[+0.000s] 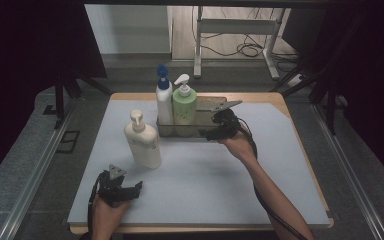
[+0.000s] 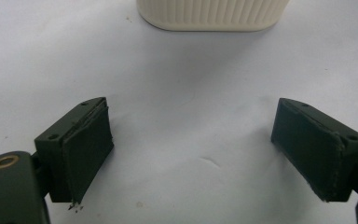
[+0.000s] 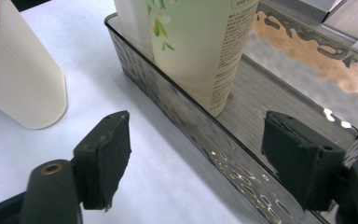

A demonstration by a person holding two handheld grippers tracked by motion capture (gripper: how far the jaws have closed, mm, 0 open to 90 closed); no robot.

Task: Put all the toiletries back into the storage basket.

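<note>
A smoky clear tray (image 1: 215, 106) at the back of the mat holds a white bottle with a blue pump (image 1: 163, 97) and a green bottle with a white pump (image 1: 184, 107), both upright. A cream pump bottle (image 1: 142, 142) stands on the mat to the tray's left front. My right gripper (image 1: 207, 134) is at the tray's front wall, open. In the right gripper view its jaws (image 3: 196, 135) straddle the tray wall (image 3: 177, 112), with the green bottle (image 3: 200, 46) just ahead and nothing gripped. My left gripper (image 1: 135, 189) rests open near the front left, its jaws (image 2: 191, 126) facing the cream bottle's base (image 2: 212, 14).
A pale mat (image 1: 205, 180) covers the wooden table. The right half of the tray (image 3: 279, 93) holds nothing. A cable trails from the right gripper along the forearm. Dark curtains and a metal frame stand beyond the table's far edge.
</note>
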